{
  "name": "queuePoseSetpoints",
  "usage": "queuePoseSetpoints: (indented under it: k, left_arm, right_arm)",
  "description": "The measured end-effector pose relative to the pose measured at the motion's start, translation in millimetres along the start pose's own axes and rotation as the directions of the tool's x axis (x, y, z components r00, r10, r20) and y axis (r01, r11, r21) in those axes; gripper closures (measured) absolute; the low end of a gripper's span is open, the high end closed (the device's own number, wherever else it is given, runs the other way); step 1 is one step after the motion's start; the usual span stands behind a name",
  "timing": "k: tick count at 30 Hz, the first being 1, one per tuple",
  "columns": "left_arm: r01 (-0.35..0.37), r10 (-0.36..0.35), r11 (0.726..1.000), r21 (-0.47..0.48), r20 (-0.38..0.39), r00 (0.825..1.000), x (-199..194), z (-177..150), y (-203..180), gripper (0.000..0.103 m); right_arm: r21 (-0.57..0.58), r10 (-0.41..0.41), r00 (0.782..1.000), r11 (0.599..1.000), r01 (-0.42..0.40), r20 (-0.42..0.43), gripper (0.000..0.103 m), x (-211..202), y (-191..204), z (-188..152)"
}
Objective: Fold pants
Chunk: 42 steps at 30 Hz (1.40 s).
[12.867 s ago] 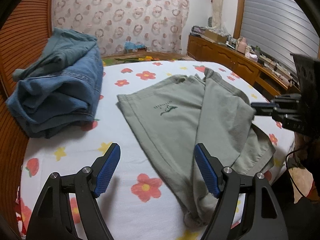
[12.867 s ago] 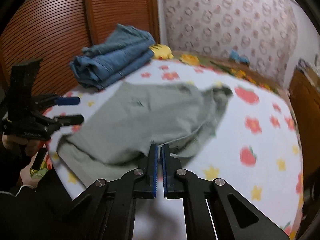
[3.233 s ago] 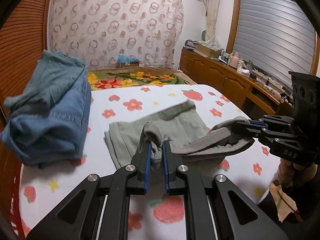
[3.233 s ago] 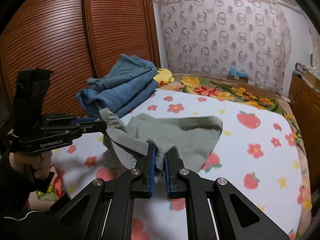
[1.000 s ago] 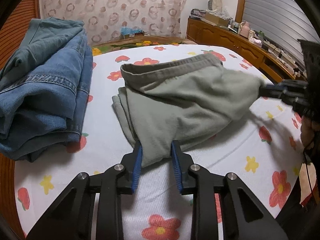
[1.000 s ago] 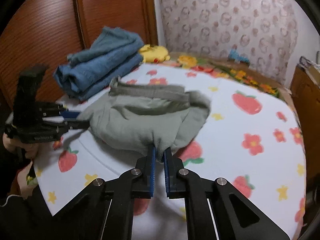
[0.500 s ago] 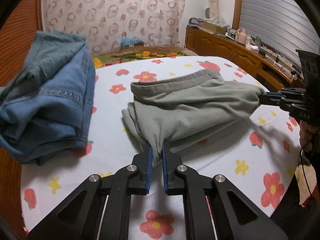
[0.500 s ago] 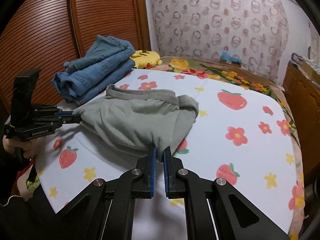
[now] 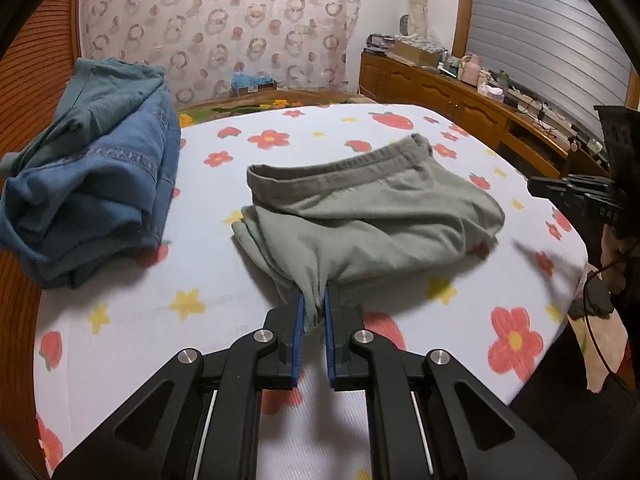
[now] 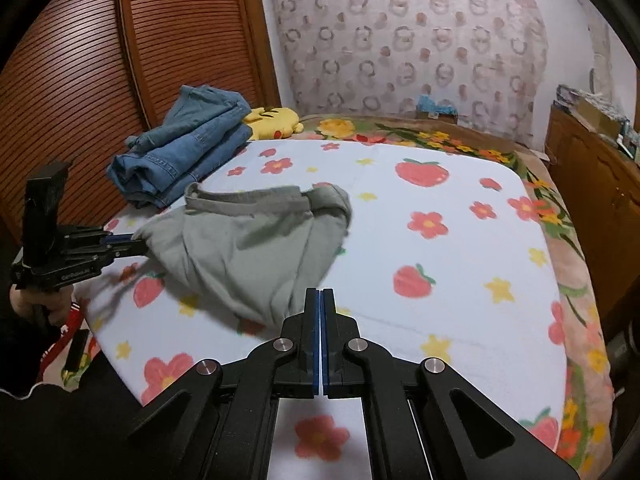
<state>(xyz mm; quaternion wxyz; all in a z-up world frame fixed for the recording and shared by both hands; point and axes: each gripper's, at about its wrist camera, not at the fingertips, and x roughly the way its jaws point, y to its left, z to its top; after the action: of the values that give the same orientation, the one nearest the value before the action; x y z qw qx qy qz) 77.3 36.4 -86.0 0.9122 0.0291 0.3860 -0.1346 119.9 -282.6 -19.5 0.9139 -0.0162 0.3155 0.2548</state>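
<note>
Grey-green pants (image 9: pixel 372 216) lie folded in a loose bundle mid-bed on the flowered sheet (image 9: pixel 208 344), waistband on the far side, a stack of jeans (image 9: pixel 92 184) to the left near the wooden wall. Left gripper (image 9: pixel 313 312) is clamped narrow on a gathered corner at the bundle's near edge, cloth visibly pinched between the blue pads (image 9: pixel 298 320). Right gripper (image 10: pixel 321 320) has its jaws pressed together with nothing between them — the cloth lies just left of its tip. Risk, as I judge it: with only one corner held, any further pull drags the top layer toward the near edge and skews the fold — the right side sags unevenly, layers sliding apart.
</note>
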Motion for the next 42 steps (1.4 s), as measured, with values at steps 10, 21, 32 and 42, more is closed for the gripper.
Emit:
queuePoseSetpoints:
  k: [10,21,32,42]
  left_arm:
    - [-0.003,0.003,1.000,0.006,-0.026,1.000,6,-9,-4,0.093]
    - [0.002,-0.002,1.000,0.002,-0.032,0.999,9,-14,-3,0.093]
    - [0.009,-0.009,1.000,-0.011,-0.030,1.000,8,-15,-3,0.092]
    - [0.019,-0.019,0.998,-0.052,0.001,1.000,-4,-6,2,0.082]
  right_arm:
    - [-0.031,0.040,0.999,0.999,-0.040,-0.004,0.077,27,20,7]
    - [-0.031,0.066,0.997,0.997,-0.067,-0.042,0.092,51,16,14]
    - [-0.002,0.027,0.999,1.000,-0.027,-0.025,0.100,45,3,13]
    - [-0.038,0.045,0.999,0.998,-0.045,0.002,0.069,57,10,43]
